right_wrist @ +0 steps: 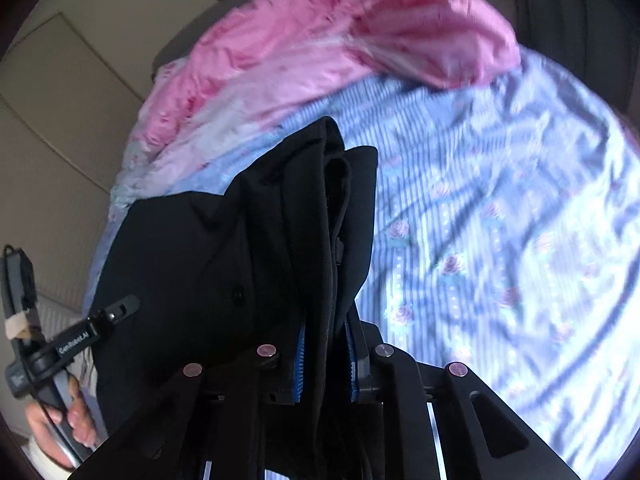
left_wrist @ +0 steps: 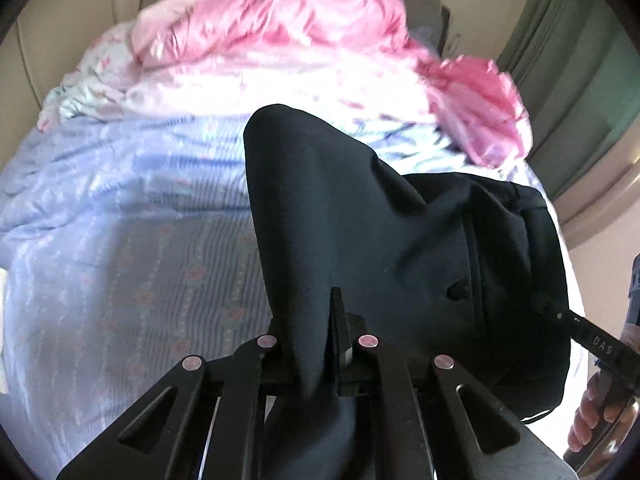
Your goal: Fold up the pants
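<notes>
We find the left gripper (left_wrist: 320, 344) and the right gripper (right_wrist: 326, 354) each pinching the dark trousers (left_wrist: 360, 232) in its jaws. The garment hangs forward between them over the striped bed sheet (left_wrist: 140, 240), its long axis running away toward the pink quilt (left_wrist: 280, 20); neither hand is nearer.

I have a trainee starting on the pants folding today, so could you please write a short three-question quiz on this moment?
1. True or false: both grippers are clamped on the dark pants.
2. What lies heaped at the far end of the bed? A) a pink blanket B) a stack of books C) a grey towel
3. Fill in: the bedsheet is blue, striped, with a pattern of ____.

Key
1. True: the left gripper and the right gripper each pinch a fold of the pants.
2. A: the pink blanket.
3. Roses.
</notes>
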A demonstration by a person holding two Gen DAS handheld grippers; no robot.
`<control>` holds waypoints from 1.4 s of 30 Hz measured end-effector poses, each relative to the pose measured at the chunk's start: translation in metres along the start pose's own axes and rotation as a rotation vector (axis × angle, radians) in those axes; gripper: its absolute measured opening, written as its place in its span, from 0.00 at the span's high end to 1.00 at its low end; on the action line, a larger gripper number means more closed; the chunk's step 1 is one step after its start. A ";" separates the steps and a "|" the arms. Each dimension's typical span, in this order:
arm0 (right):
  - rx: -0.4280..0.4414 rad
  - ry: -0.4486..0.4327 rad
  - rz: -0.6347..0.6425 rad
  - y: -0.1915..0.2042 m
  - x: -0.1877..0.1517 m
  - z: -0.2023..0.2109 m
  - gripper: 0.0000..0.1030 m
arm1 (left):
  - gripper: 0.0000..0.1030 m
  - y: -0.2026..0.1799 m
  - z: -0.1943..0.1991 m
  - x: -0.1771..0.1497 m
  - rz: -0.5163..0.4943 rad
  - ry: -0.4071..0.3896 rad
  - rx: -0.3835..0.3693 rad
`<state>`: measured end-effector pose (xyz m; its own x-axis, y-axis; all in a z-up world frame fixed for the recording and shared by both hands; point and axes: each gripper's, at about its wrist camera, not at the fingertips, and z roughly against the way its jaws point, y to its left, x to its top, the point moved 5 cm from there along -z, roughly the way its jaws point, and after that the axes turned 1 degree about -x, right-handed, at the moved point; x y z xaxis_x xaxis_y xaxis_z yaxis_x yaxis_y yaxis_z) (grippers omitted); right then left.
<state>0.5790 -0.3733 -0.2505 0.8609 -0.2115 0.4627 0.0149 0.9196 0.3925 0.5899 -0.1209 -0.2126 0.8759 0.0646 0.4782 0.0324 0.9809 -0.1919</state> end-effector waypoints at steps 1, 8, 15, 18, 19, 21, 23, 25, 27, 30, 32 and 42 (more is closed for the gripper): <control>0.002 -0.010 -0.001 0.004 -0.001 0.012 0.84 | 0.90 -0.002 0.012 -0.001 0.002 -0.014 -0.006; 0.010 -0.089 0.070 0.057 -0.019 0.104 0.84 | 0.90 0.009 0.119 -0.023 0.027 -0.118 -0.002; 0.052 -0.131 0.117 0.139 -0.063 0.164 0.84 | 0.90 0.066 0.228 -0.061 0.039 -0.212 -0.004; 0.055 -0.161 0.128 0.180 -0.090 0.182 0.84 | 0.90 0.100 0.261 -0.080 0.017 -0.237 -0.010; 0.052 -0.174 0.128 0.195 -0.100 0.187 0.84 | 0.90 0.110 0.269 -0.085 0.011 -0.240 -0.021; 0.041 -0.199 0.111 0.225 -0.122 0.194 0.84 | 0.90 0.134 0.284 -0.097 -0.004 -0.223 -0.049; 0.043 -0.223 0.093 0.251 -0.145 0.199 0.84 | 0.90 0.156 0.297 -0.107 -0.035 -0.205 -0.058; 0.036 -0.228 0.089 0.271 -0.165 0.199 0.84 | 0.90 0.177 0.307 -0.118 -0.054 -0.190 -0.058; 0.037 -0.218 0.089 0.293 -0.184 0.196 0.84 | 0.90 0.200 0.319 -0.131 -0.053 -0.176 -0.057; 0.055 -0.170 0.100 0.322 -0.207 0.189 0.84 | 0.90 0.226 0.332 -0.147 -0.031 -0.175 -0.050; 0.067 -0.142 0.126 0.342 -0.218 0.183 0.84 | 0.90 0.247 0.341 -0.159 -0.012 -0.182 -0.041; 0.167 -0.080 0.312 0.443 -0.250 0.153 0.85 | 0.90 0.353 0.378 -0.201 0.162 -0.226 -0.008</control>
<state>0.2922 0.0363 -0.0706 0.7685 0.0391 0.6387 -0.3308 0.8787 0.3442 0.2435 0.2814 -0.0528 0.7403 0.2610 0.6196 -0.0947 0.9529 -0.2882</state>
